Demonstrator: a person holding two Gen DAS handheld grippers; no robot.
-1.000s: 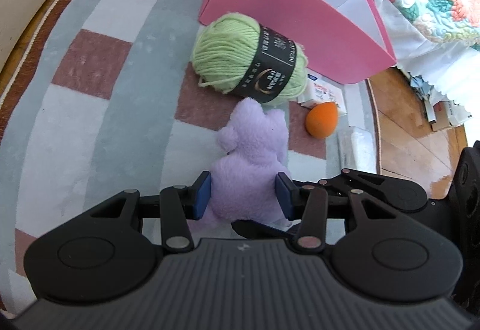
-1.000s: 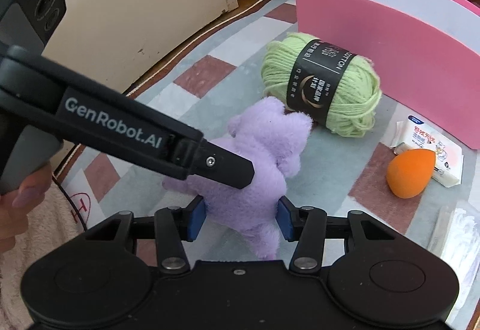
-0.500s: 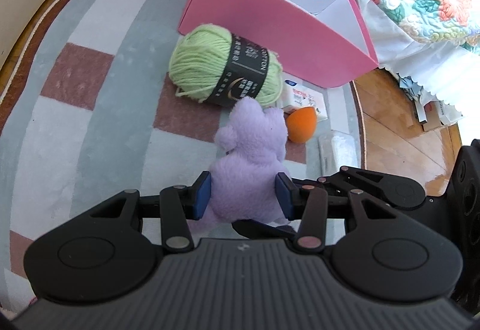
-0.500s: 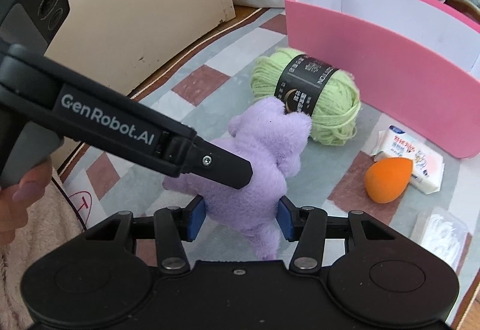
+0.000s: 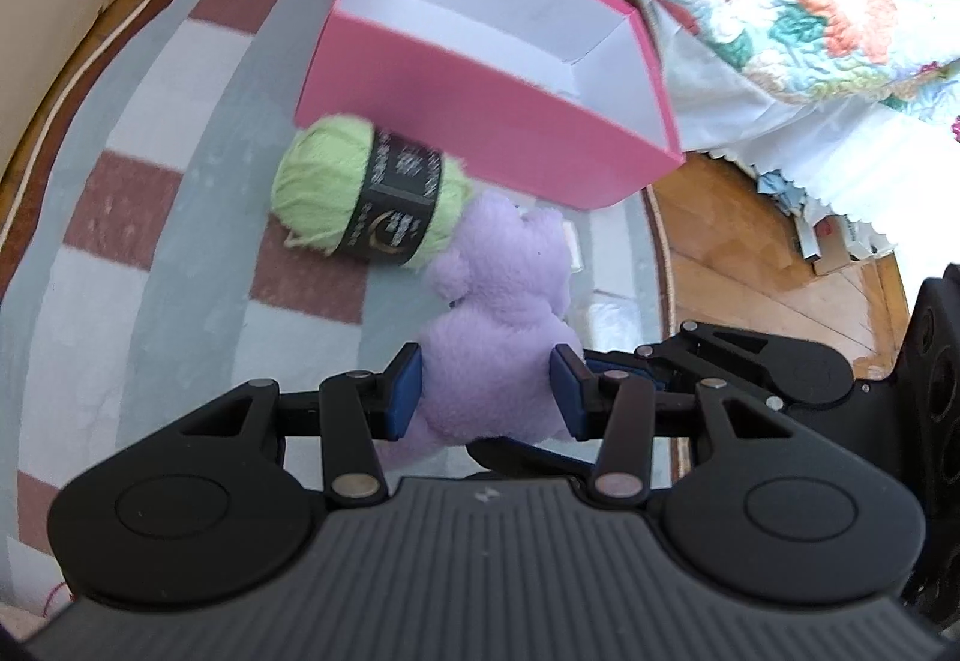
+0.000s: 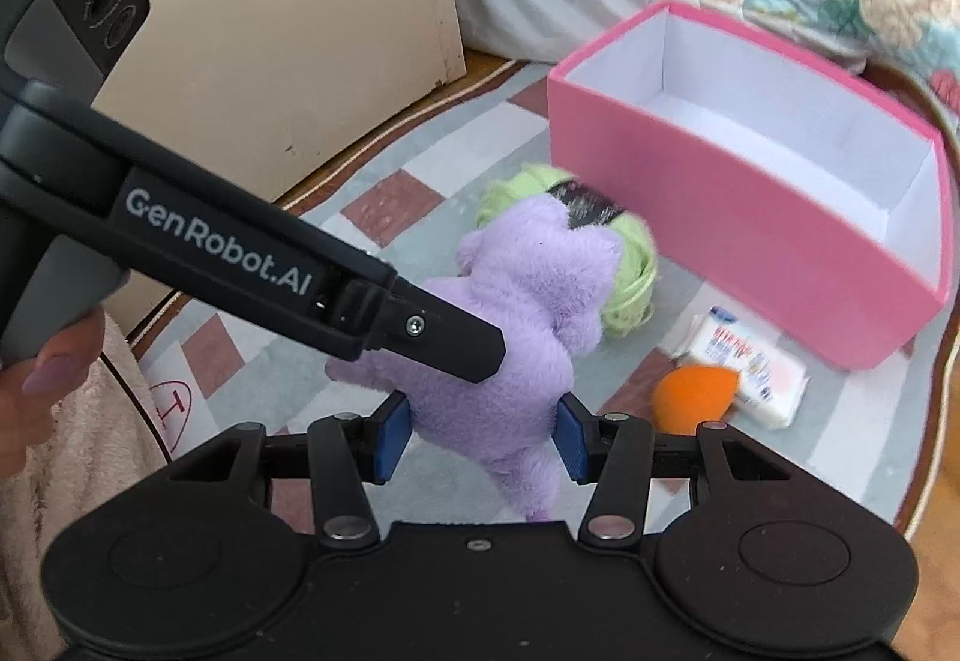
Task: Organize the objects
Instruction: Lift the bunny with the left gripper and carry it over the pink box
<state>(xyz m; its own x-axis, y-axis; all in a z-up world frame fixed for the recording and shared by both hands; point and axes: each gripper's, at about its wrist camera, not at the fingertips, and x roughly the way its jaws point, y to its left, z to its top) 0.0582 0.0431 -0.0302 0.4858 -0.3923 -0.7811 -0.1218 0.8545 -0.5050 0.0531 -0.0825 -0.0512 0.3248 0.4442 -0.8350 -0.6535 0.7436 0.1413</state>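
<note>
Black grippers, blue fingers (image 5: 403, 391), pink fleece sleeve (image 6: 90, 457)

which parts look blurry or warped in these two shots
Left wrist view: green yarn ball label smeared by motion blur, pink box edges soft and bowed by the fisheye. Right wrist view: orange sponge and packet smeared; purple plush toy stays fairly sharp.
</note>
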